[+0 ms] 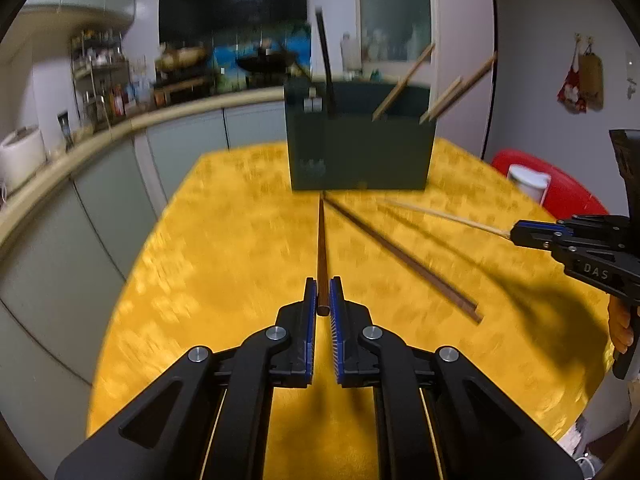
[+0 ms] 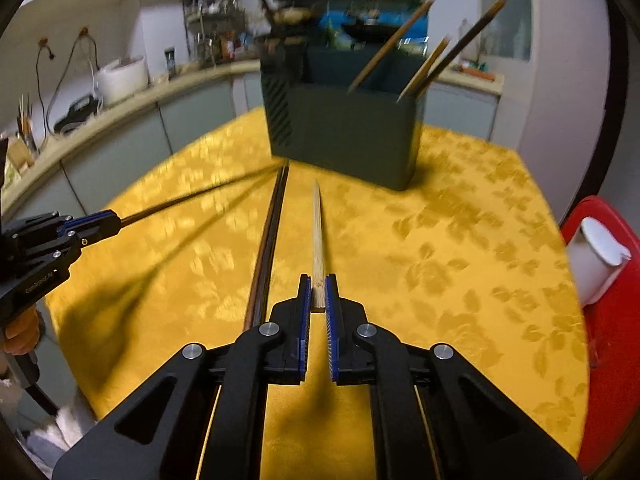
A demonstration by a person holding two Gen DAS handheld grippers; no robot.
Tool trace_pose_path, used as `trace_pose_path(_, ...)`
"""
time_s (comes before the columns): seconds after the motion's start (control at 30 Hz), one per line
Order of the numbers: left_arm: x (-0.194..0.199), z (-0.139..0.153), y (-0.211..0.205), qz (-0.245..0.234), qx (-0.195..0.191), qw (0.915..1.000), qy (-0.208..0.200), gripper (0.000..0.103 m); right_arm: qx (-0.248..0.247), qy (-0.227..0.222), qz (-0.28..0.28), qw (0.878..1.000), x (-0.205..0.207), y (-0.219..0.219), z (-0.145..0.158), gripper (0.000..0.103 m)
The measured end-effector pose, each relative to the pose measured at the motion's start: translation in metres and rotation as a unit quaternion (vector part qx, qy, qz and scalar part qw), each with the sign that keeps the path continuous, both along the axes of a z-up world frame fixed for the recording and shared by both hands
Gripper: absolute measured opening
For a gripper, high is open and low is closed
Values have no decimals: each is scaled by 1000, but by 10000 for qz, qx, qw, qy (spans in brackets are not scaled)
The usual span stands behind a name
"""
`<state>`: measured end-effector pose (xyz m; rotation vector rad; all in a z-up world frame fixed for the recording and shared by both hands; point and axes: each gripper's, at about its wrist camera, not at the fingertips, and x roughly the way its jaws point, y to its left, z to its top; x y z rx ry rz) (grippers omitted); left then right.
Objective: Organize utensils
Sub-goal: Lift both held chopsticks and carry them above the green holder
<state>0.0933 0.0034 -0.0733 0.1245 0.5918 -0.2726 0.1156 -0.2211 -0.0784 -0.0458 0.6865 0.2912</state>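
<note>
A: Left claw [image 1: 323, 294] dead centre, lower half of the left wrist view, clenched on a dark brown chopstick [image 1: 322, 248]. Stick runs straight up the frame toward the green holder box [image 1: 360, 152].

B: Right claw [image 2: 317, 292], same spot in its own view, pinching a pale bamboo chopstick [image 2: 316, 232] by its butt end, tip aimed at the box [image 2: 344, 136] at upper centre.

A: Yellow-cloth bench [image 1: 224, 240] under everything. One dark pair [image 1: 400, 256] lies flat on it, right of centre in my view, running diagonal from the box base to lower right.

B: In mine that pair [image 2: 268, 240] is just left of the bamboo stick, side by side.

A: Box holds sticks already: one dark upright [image 1: 325, 64] at left, three pale ones [image 1: 404, 80] leaning out to the upper right.

B: Red stool [image 2: 608, 320] w/ a white cup [image 2: 596, 264] at the right edge. Left claw [image 2: 96, 224] pokes in at mid left w/ its dark stick [image 2: 192, 196], blurred.
</note>
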Motion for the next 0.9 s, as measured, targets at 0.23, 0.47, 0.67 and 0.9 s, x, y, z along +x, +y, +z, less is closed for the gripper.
trace_pose_path(0.23,-4,60,1,-93,-84,9978,-655,6,307,-721,-165,9968,-20,-18,59,8)
trace_pose_path(0.47,3,109,5,-58,-169,9945,-1031,6,452,-1050,-167,9933,-26,-26,93,8)
trace_pose_path(0.67,13,130,0,-216,-125,9939,-1075,6,632,-1031,-123,9926,-23,-28,108,8)
trace_pose_path(0.9,33,142,0,-317,-237,9957,-836,6,734,-674,-218,9948,1,-34,113,8)
